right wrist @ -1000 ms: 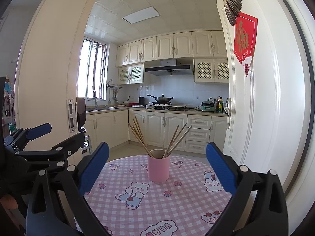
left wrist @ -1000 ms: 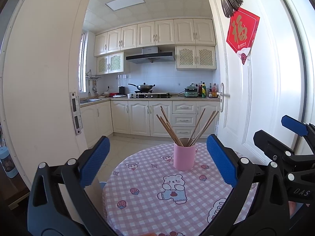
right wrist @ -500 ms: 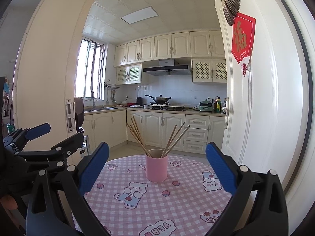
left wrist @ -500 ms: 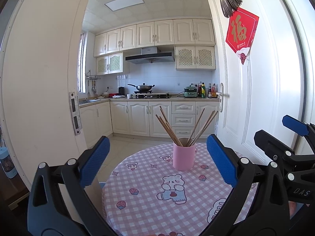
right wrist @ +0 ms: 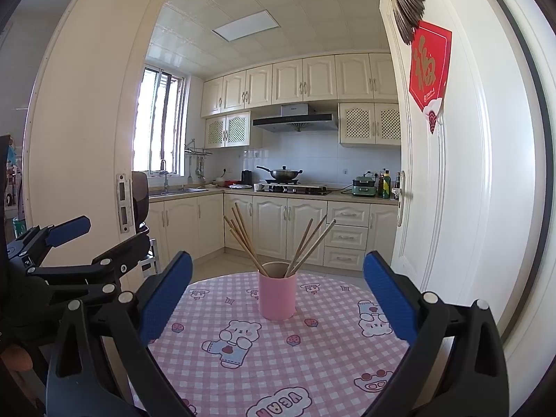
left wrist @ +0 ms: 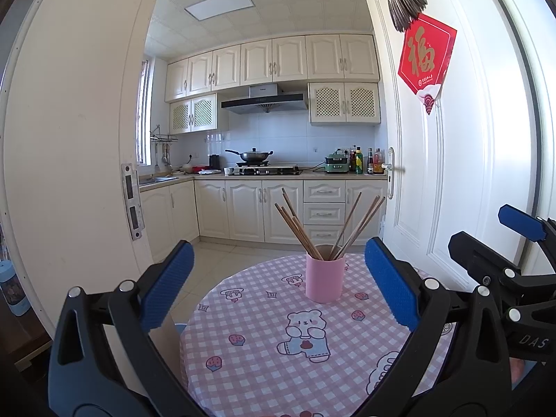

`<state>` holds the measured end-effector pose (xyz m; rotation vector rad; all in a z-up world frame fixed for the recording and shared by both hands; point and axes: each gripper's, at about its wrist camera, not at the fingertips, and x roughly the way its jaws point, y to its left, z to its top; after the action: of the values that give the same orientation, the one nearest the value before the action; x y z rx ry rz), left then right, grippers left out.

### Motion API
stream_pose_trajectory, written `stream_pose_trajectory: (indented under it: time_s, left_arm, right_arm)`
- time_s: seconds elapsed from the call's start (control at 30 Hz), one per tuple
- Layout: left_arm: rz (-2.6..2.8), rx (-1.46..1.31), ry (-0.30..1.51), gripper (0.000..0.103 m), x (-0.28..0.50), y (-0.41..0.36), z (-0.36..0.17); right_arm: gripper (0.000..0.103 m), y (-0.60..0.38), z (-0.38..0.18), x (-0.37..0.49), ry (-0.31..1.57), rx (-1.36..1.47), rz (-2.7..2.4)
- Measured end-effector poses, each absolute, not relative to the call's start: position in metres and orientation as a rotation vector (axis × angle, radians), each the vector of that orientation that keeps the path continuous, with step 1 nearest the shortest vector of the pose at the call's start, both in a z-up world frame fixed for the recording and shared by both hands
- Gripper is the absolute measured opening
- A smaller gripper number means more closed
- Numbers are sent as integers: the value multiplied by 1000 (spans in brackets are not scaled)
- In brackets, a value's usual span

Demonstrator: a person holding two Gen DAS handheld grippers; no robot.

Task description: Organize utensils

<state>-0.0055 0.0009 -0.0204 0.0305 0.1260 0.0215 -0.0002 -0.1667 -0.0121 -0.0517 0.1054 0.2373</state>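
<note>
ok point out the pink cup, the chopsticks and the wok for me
pink cup point(left wrist: 325, 279): left wrist view, on the middle of its side wall
chopsticks point(left wrist: 358, 226): left wrist view, on a right-leaning stick above the rim
wok point(right wrist: 284, 173): right wrist view, on its body, on the stove

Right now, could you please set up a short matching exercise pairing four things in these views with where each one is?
Things:
1. chopsticks
2. pink cup
3. wok
4. red paper decoration

Places:
A. on the stove
B. on the checked tablecloth
C. on the white door
D. standing in the cup

Pairs: 1-D, 2-B, 3-A, 4-C
</note>
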Motion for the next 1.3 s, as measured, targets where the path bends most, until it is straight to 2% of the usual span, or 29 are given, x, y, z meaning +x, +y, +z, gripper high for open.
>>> stream_pose_trajectory:
  time_s: [1.3]
  left_arm:
    - [35,37,126,97,-3,-2,-24]
  right_arm:
    - [95,-168,-16,6,129,-37,241]
